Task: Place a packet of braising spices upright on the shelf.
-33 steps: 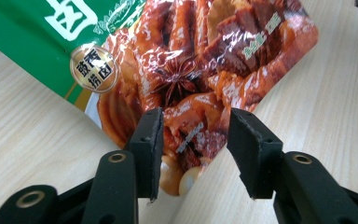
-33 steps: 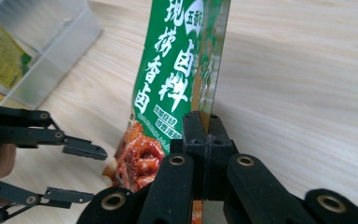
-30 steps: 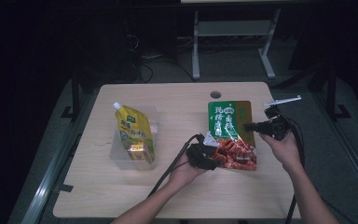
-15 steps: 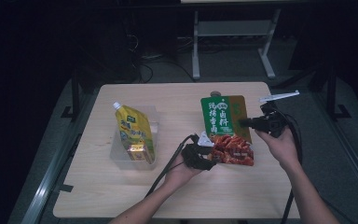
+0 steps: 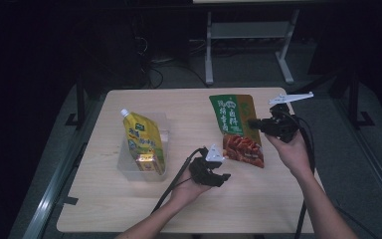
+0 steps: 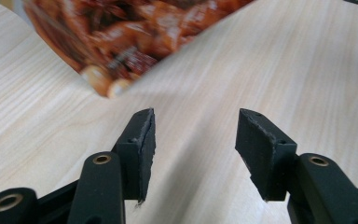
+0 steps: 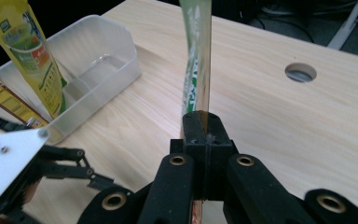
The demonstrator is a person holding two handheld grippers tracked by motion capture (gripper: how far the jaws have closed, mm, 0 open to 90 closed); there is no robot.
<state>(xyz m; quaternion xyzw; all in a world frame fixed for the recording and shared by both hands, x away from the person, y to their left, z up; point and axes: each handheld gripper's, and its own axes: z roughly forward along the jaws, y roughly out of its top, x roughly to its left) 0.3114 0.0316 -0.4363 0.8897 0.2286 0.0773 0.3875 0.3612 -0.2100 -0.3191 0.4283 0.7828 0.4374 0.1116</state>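
A flat green and red food pouch (image 5: pixel 236 127) hangs lifted above the table's right half, with my right gripper (image 5: pixel 255 123) shut on its right edge. Seen edge-on in the right gripper view, the pouch (image 7: pixel 196 56) rises straight up from the clamped jaws of my right gripper (image 7: pixel 201 122). My left gripper (image 5: pixel 222 175) rests low over the table in front of the pouch's red bottom end (image 6: pixel 121 42); my left gripper (image 6: pixel 193 140) is open with bare wood between its fingers.
A clear plastic bin (image 5: pixel 129 162) at the left holds an upright yellow spouted pouch (image 5: pixel 142 137) and a small brown packet (image 5: pixel 146 163). The same bin (image 7: pixel 93 70) is in the right gripper view. A cable hole (image 7: pixel 300 72) is in the tabletop at the far side.
My right gripper has lifted the green pouch up and toward the far side, off the table. My left gripper let go of its bottom end and dropped back toward the front edge.
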